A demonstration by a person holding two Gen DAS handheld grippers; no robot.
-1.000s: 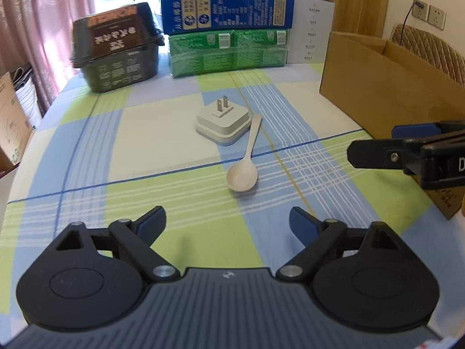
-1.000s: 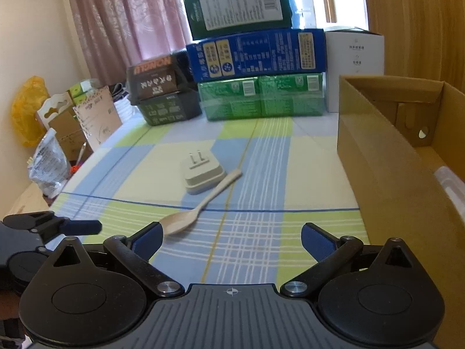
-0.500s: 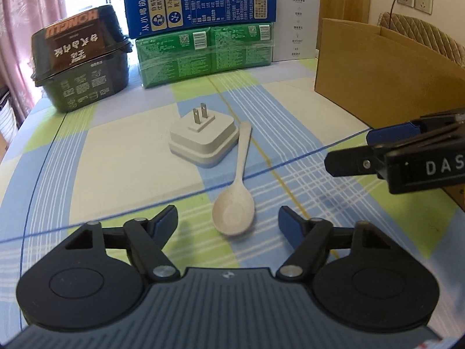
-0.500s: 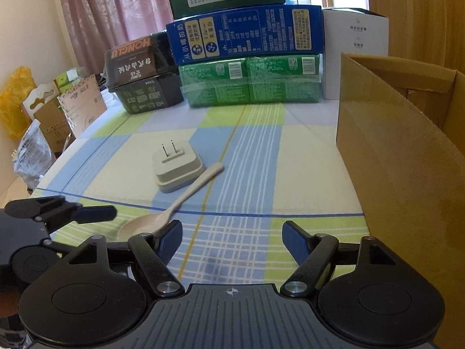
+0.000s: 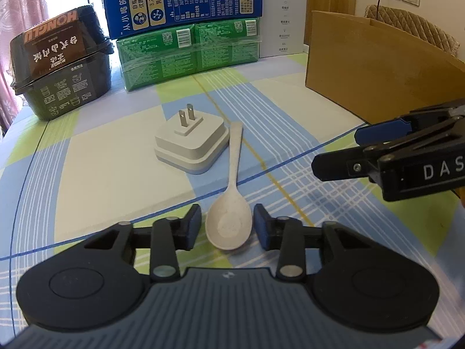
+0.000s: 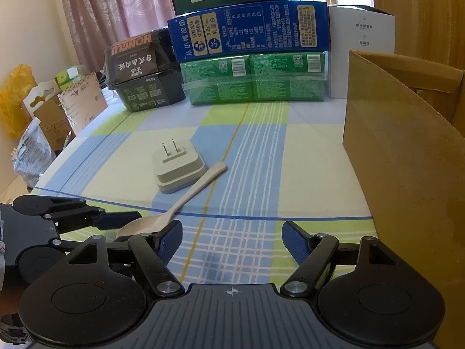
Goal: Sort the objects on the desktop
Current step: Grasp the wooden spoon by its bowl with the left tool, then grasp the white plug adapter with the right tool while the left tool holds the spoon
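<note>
My left gripper (image 5: pixel 227 226) is spread with a pad on either side of the spoon (image 5: pixel 229 221) bowl, not yet pinching; the spoon lies flat on the tablecloth (image 5: pixel 101 160), handle just beside the plug adapter (image 5: pixel 190 142). I judge it light, rigid and smooth: grip the bowl's edges squarely or it may tilt. My right gripper (image 6: pixel 231 242) hangs spread and empty.

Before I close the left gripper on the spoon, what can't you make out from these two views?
- Cardboard box contents: its near wall hides the inside in both views.
- Spoon contact: left wrist view cannot show whether the pads touch the bowl.
- Spoon bowl in the right wrist view: partly behind the left gripper.
- White box print: too small.
</note>
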